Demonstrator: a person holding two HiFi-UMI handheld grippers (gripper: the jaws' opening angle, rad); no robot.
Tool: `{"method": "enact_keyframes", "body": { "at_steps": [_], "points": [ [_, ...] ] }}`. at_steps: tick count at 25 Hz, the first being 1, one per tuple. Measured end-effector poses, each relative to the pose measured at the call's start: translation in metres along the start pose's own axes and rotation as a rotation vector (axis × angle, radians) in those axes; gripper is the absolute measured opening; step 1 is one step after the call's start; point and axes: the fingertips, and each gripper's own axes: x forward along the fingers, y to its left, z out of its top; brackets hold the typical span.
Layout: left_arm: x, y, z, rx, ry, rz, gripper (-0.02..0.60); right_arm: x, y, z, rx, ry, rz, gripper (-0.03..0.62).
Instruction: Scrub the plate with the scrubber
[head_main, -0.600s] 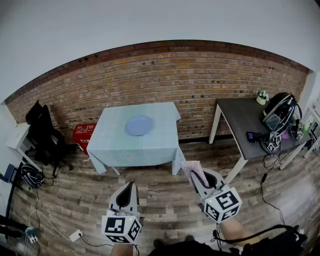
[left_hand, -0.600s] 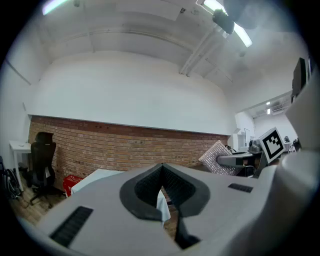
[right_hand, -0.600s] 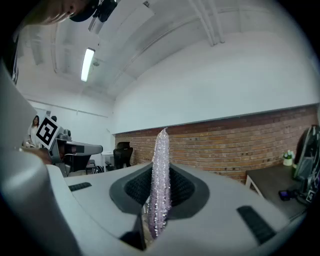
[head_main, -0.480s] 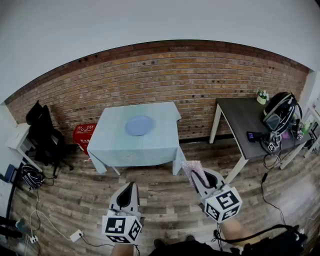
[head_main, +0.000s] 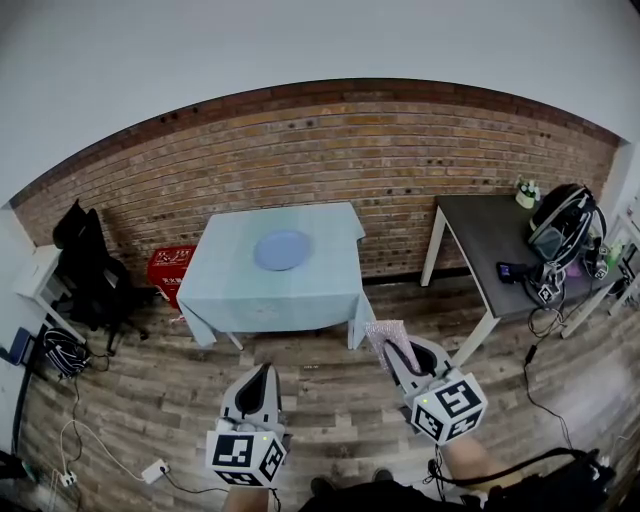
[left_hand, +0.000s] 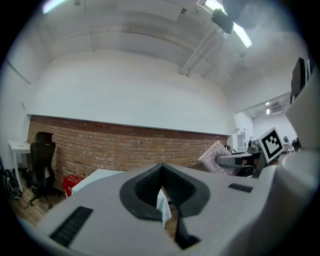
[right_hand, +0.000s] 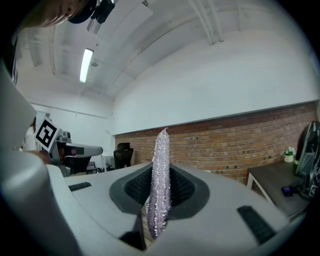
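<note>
Scrubber (right_hand: 161, 150): glittery, pinkish-silver, seen edge-on - its tip rises above the jaws.
Right tool (right_hand: 159, 175): jaws clamped on the scrubber's two faces.
Left tool (right_hand: 92, 149): far left, level.
Background: brick wall (right_hand: 225, 141) - dark surface (right_hand: 270, 181) at right, office chair (right_hand: 123, 155) at left.

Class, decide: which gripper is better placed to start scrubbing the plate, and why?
Right. The right gripper clamps the scrubber; the left gripper is shut and empty. Neither has reached the plate.
</note>
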Motion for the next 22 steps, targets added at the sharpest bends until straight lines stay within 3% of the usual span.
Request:
{"method": "enact_keyframes", "body": {
  "at_steps": [22],
  "points": [
    [-0.014, 0.068, -0.001, 0.006, -0.036, -0.037, 0.009, 0.046, 0.053, 0.003, 0.015, -0.012, -0.025, 0.071]
  ]
}}
